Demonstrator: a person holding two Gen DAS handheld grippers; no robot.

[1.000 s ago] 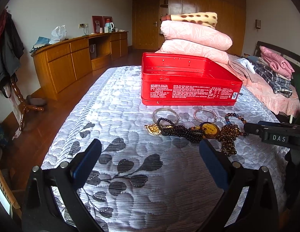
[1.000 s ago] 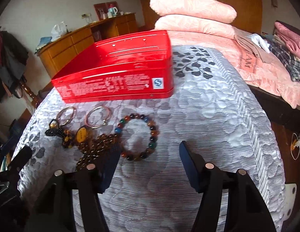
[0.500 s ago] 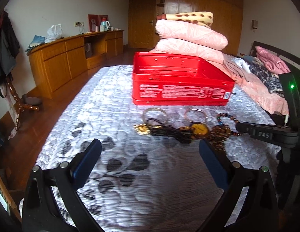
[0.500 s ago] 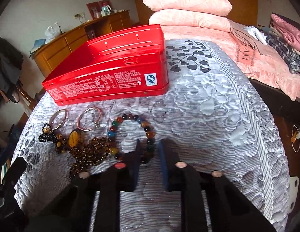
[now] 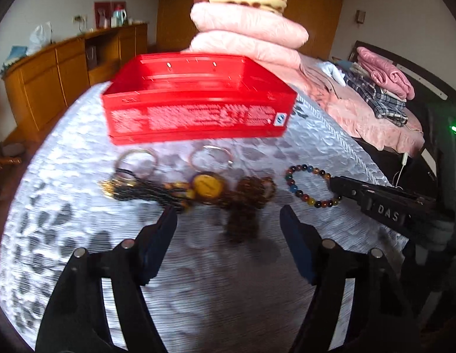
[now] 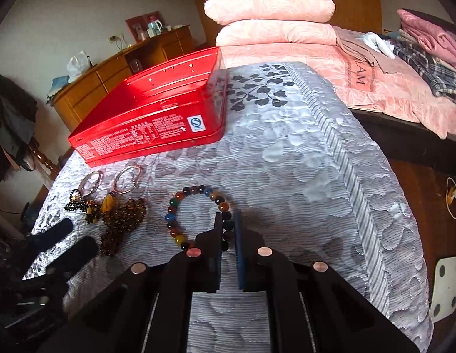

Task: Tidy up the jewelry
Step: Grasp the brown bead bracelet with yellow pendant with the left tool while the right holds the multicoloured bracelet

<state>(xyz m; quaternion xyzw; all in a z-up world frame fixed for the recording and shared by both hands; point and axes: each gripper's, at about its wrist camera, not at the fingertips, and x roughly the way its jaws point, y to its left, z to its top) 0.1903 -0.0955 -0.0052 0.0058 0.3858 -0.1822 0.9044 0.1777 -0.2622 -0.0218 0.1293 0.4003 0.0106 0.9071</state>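
An open red tin box (image 5: 198, 100) stands on the grey quilted bed; it also shows in the right wrist view (image 6: 151, 111). In front of it lie two metal rings (image 5: 210, 158), a dark bead string with a gold pendant (image 5: 133, 188), a yellow charm (image 5: 207, 185) and a brown bead cluster (image 5: 251, 197). My right gripper (image 6: 228, 226) is shut on the near side of a multicoloured bead bracelet (image 6: 180, 214), which lies apart to the right (image 5: 304, 188). My left gripper (image 5: 228, 223) is open just before the brown cluster.
Pink pillows (image 6: 272, 17) are stacked behind the box. Folded clothes (image 5: 380, 88) lie on the pink bed at the right. A wooden cabinet (image 5: 60, 73) runs along the left wall. The bed edge (image 6: 375, 182) drops off at the right.
My right gripper closed on the bead bracelet and pulled it right, away from the pile. My left gripper moved forward to the brown beads and narrowed.
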